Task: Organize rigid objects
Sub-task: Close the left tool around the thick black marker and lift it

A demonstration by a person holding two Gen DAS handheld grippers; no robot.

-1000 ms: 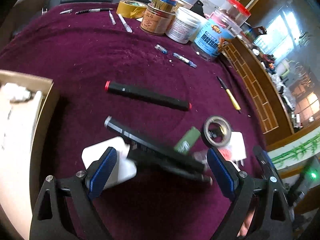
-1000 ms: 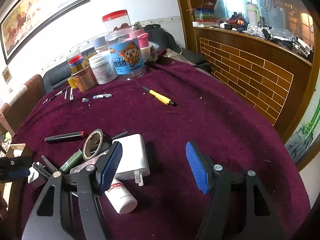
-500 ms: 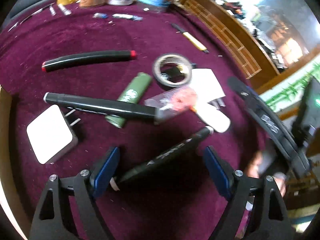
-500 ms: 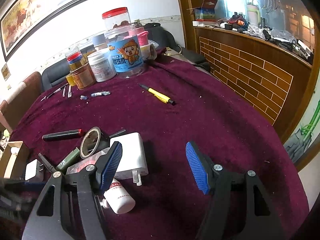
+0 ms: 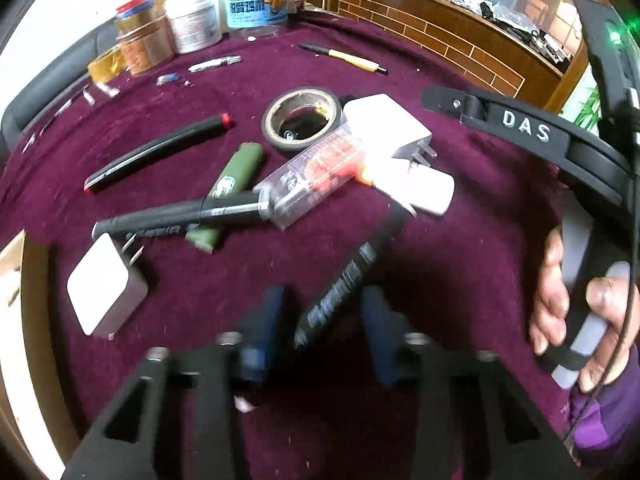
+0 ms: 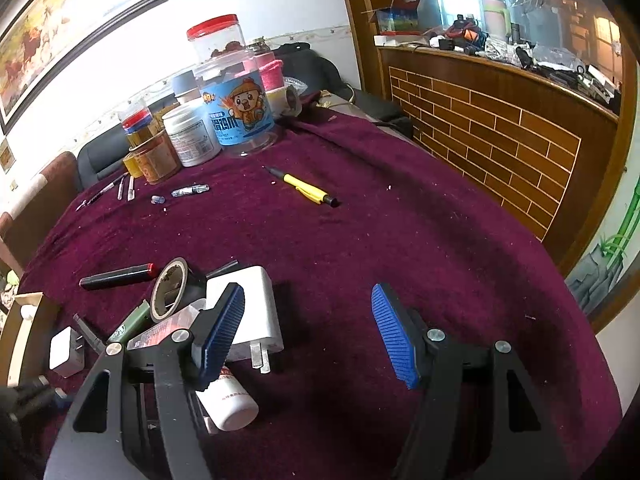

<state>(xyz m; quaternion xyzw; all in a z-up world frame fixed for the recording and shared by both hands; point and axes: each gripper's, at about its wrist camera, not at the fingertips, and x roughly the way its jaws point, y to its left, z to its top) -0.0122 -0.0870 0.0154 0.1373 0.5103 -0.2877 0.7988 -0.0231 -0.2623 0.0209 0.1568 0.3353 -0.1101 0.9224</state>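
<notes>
The maroon tablecloth (image 6: pixel 400 240) carries a clutter of items. The right gripper (image 6: pixel 308 330) hovers with jaws wide apart, empty, beside the white charger (image 6: pixel 256 312). The left gripper (image 5: pixel 324 320), blurred, has jaws narrowed around a black marker (image 5: pixel 340 284); contact cannot be confirmed.

Our left gripper (image 5: pixel 320 328) shows blurred, its blue pads part-way closed with a gap between them. Our right gripper (image 6: pixel 308 332) hangs with jaws spread wide, empty. At four o'clock in the left view, our right hand (image 5: pixel 576 304) wraps its handle.
</notes>
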